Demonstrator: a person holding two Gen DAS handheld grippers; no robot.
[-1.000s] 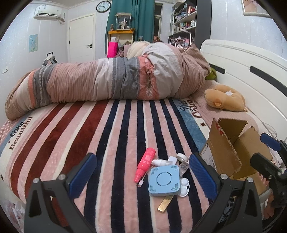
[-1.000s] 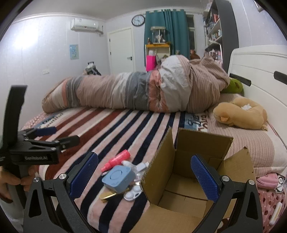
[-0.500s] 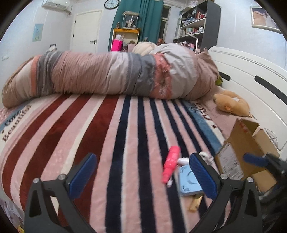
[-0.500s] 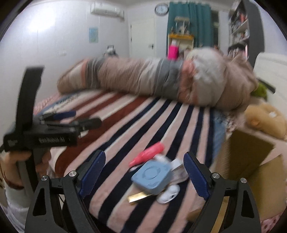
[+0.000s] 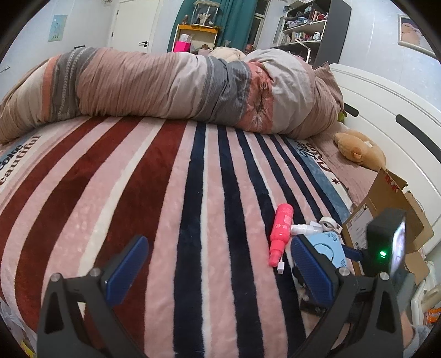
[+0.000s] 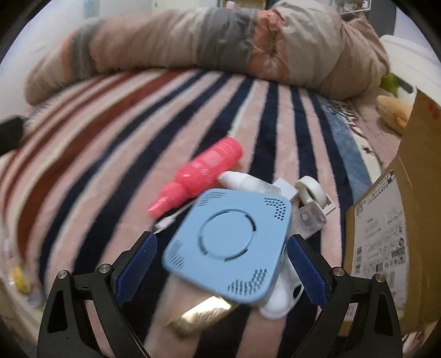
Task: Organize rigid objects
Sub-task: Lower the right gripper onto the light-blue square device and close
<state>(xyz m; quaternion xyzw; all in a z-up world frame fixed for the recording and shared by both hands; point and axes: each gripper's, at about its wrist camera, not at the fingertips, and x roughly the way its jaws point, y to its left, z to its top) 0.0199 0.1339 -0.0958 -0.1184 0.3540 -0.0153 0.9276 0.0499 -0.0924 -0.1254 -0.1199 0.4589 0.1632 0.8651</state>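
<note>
Blue box (image 6: 228, 245) is straddled by spread right gripper (image 6: 220, 270), lined up for grabbing; cardboard carton (image 6: 386, 242) at 3 o'clock. Left gripper (image 5: 217, 271) is spread, empty.

Bedroom, bed (image 5: 193, 192) in front.
White door (image 5: 132, 24), teal curtain (image 5: 234, 19), perhaps bookshelves (image 5: 303, 27) beyond.

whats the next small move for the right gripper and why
Probably ease the right gripper a little further forward and then close. Its jaws stand open on either side of the blue square device with neither pad touching it. The device lies atop a small pile beside the open cardboard box, so it looks like the first thing to lift.
</note>
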